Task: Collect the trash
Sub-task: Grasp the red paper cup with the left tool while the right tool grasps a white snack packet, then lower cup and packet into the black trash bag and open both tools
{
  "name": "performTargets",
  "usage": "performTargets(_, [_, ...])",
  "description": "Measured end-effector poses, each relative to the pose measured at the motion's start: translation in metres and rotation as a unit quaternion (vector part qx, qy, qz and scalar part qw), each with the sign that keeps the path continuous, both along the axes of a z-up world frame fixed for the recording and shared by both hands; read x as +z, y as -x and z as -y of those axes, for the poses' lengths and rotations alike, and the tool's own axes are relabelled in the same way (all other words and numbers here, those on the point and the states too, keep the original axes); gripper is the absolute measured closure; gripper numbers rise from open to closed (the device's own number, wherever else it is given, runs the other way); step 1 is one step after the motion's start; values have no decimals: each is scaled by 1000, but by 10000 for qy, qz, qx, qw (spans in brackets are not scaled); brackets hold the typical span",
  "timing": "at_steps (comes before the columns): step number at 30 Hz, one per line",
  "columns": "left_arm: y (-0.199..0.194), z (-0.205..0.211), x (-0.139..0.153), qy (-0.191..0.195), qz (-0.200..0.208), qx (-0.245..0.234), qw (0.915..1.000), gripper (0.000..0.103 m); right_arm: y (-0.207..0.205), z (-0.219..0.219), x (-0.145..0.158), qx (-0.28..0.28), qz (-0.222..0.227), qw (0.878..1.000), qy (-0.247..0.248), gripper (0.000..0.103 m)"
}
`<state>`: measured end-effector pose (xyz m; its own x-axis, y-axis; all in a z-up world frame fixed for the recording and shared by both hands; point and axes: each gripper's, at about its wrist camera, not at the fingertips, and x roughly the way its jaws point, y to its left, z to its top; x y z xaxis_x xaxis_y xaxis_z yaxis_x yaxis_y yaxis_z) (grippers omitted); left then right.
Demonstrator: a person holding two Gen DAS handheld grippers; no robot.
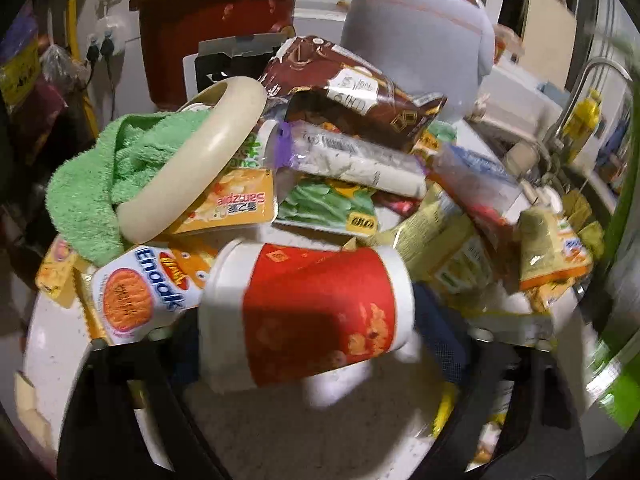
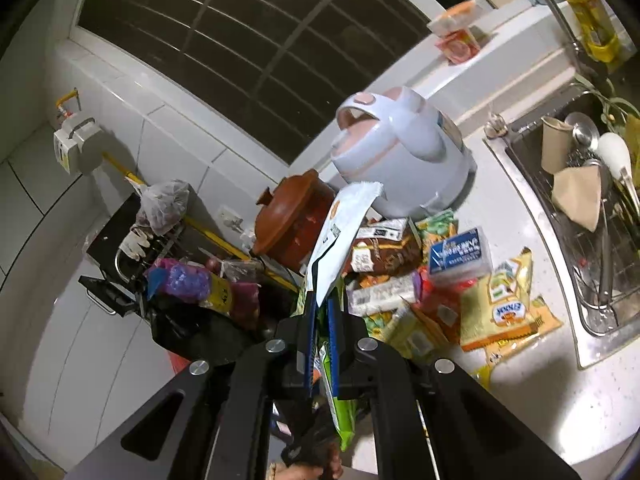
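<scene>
A dark, barred kitchen window [image 2: 224,48] spans the white-tiled wall above a white speckled stone tabletop [image 2: 520,392], with a stainless steel sink [image 2: 532,216] full of utensils set into its far side. Against the wall stand a pale grey rice cooker with pink trim [image 2: 404,160] and, just beside it, a brown clay pot with a lid [image 2: 290,220]. In front of them lies a heap of crumpled snack wrappers and packets [image 1: 348,160], a green terry cloth [image 1: 96,184] and a cream plastic ring [image 1: 192,160] at its edge. The left claw [image 1: 320,344], fingers wide apart, frames a red-and-white paper cup [image 1: 316,312] lying on its side on the tabletop. The right claw [image 2: 322,312], held above the tabletop's edge, is clamped on a white-and-green flat wrapper [image 2: 344,232] standing upright between its blue pads.
</scene>
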<state>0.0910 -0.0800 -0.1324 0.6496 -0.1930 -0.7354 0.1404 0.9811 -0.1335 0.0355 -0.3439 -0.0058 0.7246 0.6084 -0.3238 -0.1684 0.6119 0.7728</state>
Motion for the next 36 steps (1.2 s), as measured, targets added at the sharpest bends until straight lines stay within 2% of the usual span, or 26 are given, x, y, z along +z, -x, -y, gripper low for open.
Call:
performTargets(4, [15,-9,9,184,136,-271,9994,32,-2,-2,-8,74,-101,9999,-20,99])
performTargets(8, [42,-27,30,478,252,-509,9972,40,4,-5,-6,274,-74,9996,80,99])
performTargets(15, [112,-66,79,1094,686,-1094,9856,41,36,-22,1,963,-64,9950,272,99])
performTargets(17, [127,-76,86,1225,649,-1204,9830,41,47,-32,0,1250,-121,9915,353,99])
performTargets(20, [150,-86,87,1218,501,-1356,9820,41,64,-52,-2,1717,-195,9818,784,99])
performTargets(21, [164,-91,78,1119,296,-1396,9834,41,67,-58,-5,1867,-224,9781,894,99])
performTargets(24, [187,-101,45,999,-324,-1399,9846,41,84,-88,-30,2525,-489,9568,1356,99])
performTargets(26, [202,-104,7,802,-925,-1344,9833,41,93,-107,-54,2871,-655,9409,1670,99])
performTargets(28, [214,-104,-31,731,-1342,-1330,9793,41,101,-125,-86,3179,-842,9248,1913,99])
performTargets(29, [216,-104,-45,709,-1488,-1342,9771,41,105,-133,-104,3283,-920,9172,2061,99])
performTargets(30, [219,-100,-74,613,-1725,-1343,9739,41,109,-140,-123,3369,-1000,9094,2225,99])
performTargets(34, [219,-96,-156,490,-2306,-1132,9652,41,122,-160,-225,3544,-1509,8824,2702,99])
performTargets(36, [218,-97,-197,447,-2543,-928,9616,40,129,-166,-277,3579,-1682,8647,3098,99])
